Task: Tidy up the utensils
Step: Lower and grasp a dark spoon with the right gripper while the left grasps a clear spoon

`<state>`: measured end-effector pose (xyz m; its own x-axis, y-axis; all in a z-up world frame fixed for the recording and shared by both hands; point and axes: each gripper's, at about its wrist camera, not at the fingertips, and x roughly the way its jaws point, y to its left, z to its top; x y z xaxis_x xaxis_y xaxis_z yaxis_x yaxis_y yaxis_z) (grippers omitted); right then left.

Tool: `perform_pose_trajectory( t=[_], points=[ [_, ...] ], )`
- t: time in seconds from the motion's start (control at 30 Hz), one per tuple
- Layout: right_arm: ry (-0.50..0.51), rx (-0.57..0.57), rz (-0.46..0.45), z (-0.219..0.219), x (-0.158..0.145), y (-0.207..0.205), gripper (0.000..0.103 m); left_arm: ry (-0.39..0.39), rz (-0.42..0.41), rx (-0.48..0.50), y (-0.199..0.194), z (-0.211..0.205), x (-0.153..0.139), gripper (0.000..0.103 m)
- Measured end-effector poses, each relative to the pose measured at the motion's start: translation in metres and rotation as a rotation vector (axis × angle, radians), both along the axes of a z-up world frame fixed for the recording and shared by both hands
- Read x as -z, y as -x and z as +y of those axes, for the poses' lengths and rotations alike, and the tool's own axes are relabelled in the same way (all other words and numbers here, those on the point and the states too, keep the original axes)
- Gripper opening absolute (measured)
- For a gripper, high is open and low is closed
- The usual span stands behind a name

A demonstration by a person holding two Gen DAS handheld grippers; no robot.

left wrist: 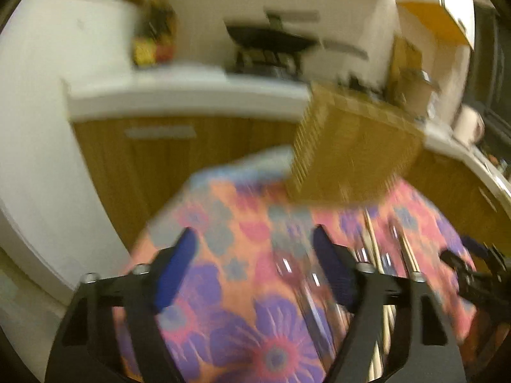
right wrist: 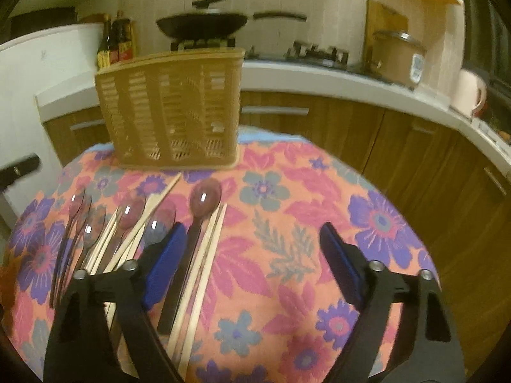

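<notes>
1. I can read no writing anywhere: the sauce bottles (right wrist: pixel 116 43) at upper left of the right wrist view carry yellow and red labels, but the print is too small, and the panel on the rice cooker (right wrist: pixel 399 59) at upper right is only a pale patch.
2. The slatted basket (right wrist: pixel 171 110) stands upright at the far edge of the table in the upper middle of the right view; it looks like tan plastic with open slits and a perforated floor.
3. The utensils lie flat on the cloth at lower left of that view: clear spoons (right wrist: pixel 127 215) with glossy bowls, pale wooden chopsticks (right wrist: pixel 204 249) in thin straight pairs, and one dark-handled spoon (right wrist: pixel 204 199) with a rounded reddish bowl.
4. The tablecloth (right wrist: pixel 281 255) is a woven fabric, orange with pink, purple and grey flowers.
5. My right gripper (right wrist: pixel 252 255) has its blue-padded fingers (right wrist: pixel 166 261) spread apart over bare cloth, gripping nothing; the left pad sits just beside the dark-handled spoon.
6. My left gripper (left wrist: pixel 255 268) is likewise parted and empty, with blurred spoons and chopsticks under its right finger (left wrist: pixel 332 271).
7. The left view is smeared; the basket there sits at upper right.
8. A black wok (right wrist: pixel 202 24) rests on the stove behind.
</notes>
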<state>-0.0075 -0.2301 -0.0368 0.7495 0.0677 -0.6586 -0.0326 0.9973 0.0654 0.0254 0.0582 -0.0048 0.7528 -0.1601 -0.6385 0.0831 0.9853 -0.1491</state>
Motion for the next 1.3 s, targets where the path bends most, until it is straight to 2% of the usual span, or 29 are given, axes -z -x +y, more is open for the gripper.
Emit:
perform_pose_trajectory(
  t=[0.07, 0.1, 0.13, 0.27, 0.37, 0.5, 0.63, 0.7, 1.0, 1.17, 1.3],
  points=[
    [-0.02, -0.022, 0.046, 0.0, 0.002, -0.001, 0.065, 0.012, 0.088, 0.048, -0.005, -0.006, 0.014, 0.058],
    [-0.034, -0.028, 0.058, -0.001, 0.003, -0.002, 0.059, 0.017, 0.124, 0.07, -0.008, -0.01, 0.022, 0.051],
    [-0.03, -0.034, 0.08, -0.001, 0.004, -0.002, 0.054, 0.02, 0.147, 0.085, -0.01, -0.013, 0.028, 0.047],
    [-0.064, -0.046, 0.159, -0.009, 0.009, -0.009, 0.042, -0.034, 0.209, 0.107, -0.019, -0.028, 0.044, 0.044],
    [-0.127, -0.068, 0.21, -0.014, 0.01, -0.019, 0.037, -0.095, 0.215, 0.103, -0.02, -0.035, 0.046, 0.039],
    [-0.172, -0.109, 0.254, -0.007, 0.009, -0.031, 0.031, -0.155, 0.215, 0.1, -0.022, -0.038, 0.046, 0.023],
    [-0.202, -0.157, 0.298, 0.009, 0.011, -0.044, 0.019, -0.186, 0.204, 0.109, -0.021, -0.038, 0.046, 0.012],
    [-0.202, -0.175, 0.307, 0.017, 0.012, -0.049, 0.015, -0.182, 0.2, 0.113, -0.021, -0.037, 0.045, 0.009],
    [-0.148, -0.163, 0.396, 0.034, 0.024, -0.08, 0.013, -0.134, 0.189, 0.121, -0.019, -0.029, 0.044, 0.007],
    [-0.054, -0.149, 0.459, 0.041, 0.021, -0.078, 0.013, -0.137, 0.198, 0.126, -0.016, -0.024, 0.043, 0.007],
    [-0.038, -0.148, 0.489, 0.046, 0.022, -0.081, 0.014, -0.117, 0.216, 0.149, -0.017, -0.023, 0.043, 0.011]
  ],
)
